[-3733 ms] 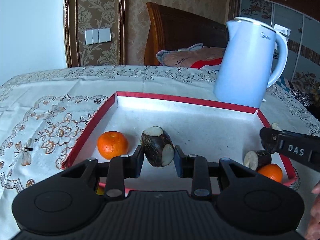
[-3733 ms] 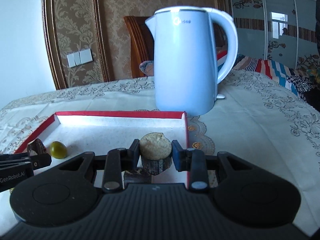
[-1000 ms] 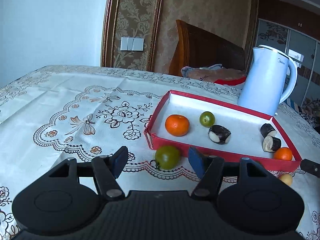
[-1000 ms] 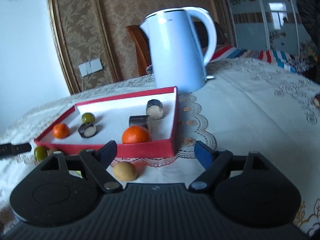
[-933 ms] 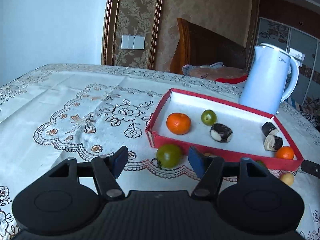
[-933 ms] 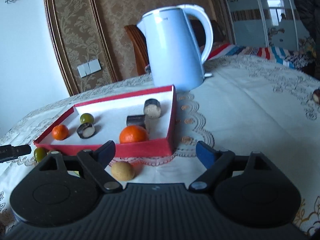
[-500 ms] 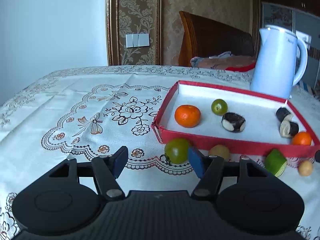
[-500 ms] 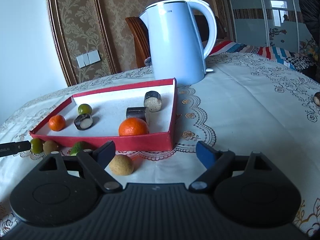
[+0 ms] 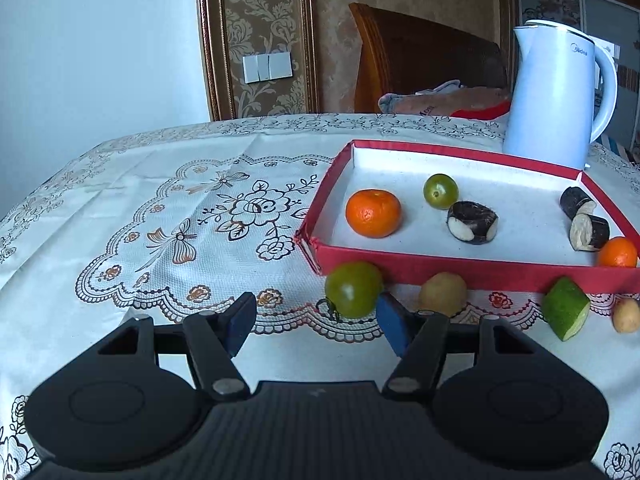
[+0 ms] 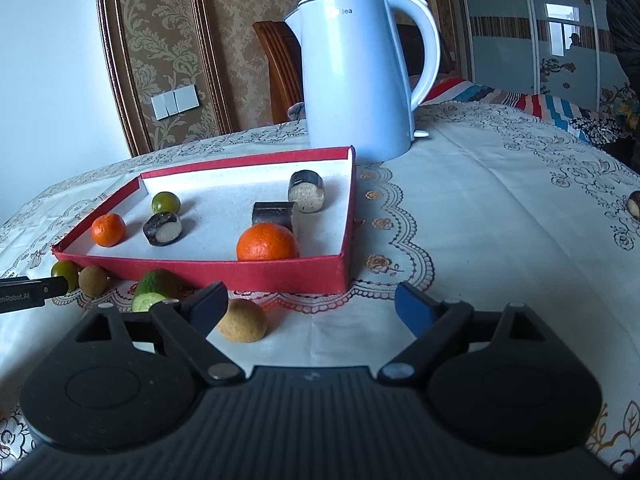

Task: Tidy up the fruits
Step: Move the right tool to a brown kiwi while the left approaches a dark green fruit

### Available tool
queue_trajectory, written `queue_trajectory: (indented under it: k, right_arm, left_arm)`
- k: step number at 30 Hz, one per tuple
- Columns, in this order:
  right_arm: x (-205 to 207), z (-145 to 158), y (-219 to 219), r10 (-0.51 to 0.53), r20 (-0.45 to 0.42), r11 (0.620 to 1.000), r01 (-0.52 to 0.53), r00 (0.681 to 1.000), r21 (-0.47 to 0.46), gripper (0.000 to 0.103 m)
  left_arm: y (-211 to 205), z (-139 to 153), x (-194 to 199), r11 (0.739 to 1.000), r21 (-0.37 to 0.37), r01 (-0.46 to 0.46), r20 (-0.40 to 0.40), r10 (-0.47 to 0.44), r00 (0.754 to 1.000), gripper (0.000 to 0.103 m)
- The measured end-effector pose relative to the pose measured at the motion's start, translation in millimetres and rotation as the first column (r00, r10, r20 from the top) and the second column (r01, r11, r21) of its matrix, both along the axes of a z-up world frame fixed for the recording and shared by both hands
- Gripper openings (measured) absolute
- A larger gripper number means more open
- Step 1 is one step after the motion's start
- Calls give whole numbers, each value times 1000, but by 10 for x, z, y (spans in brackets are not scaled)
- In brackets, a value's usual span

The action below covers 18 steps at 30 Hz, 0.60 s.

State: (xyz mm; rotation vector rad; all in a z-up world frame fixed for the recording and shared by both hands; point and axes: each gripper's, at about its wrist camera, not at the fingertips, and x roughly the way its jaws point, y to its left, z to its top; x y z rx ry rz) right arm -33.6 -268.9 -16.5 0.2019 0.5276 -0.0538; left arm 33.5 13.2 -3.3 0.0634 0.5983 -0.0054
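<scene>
Six fruits are lying inside the red tray (image 9: 472, 271), which is sitting on the table (image 9: 168, 216) in front of the white kettle (image 9: 554, 92). Just outside the tray's near wall, a green tomato (image 9: 352, 289) is resting at 1 o'clock of the left gripper (image 9: 314, 322), whose jaws are standing apart. The right gripper (image 10: 310, 306) is likewise holding its jaws wide apart, with a tan round fruit (image 10: 242, 325) at 10 o'clock.

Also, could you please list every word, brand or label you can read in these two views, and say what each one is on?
"Midea" on the white kettle, small grey print near its top; in the right wrist view the handle side cuts it to "idea".
"enRobot.AI" on the left claw's black finger, with the start cut off by the frame edge.
Red lettering on the cloth bundle behind the table is too blurred to read.
</scene>
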Motion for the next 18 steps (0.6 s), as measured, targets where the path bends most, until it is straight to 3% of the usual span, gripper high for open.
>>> queue_trajectory:
  k: [9,18]
  right_arm:
    - [28,-8,-10,-1,-18,1000,1,1000,7,90]
    - [27,-9,-19,0,-18,1000,0,1000,15,92]
  left_arm:
    - [16,11,-26,999,9,47,7,-47,999,66]
    - [22,-21,69,999,-4,47,-37,-47,998,66]
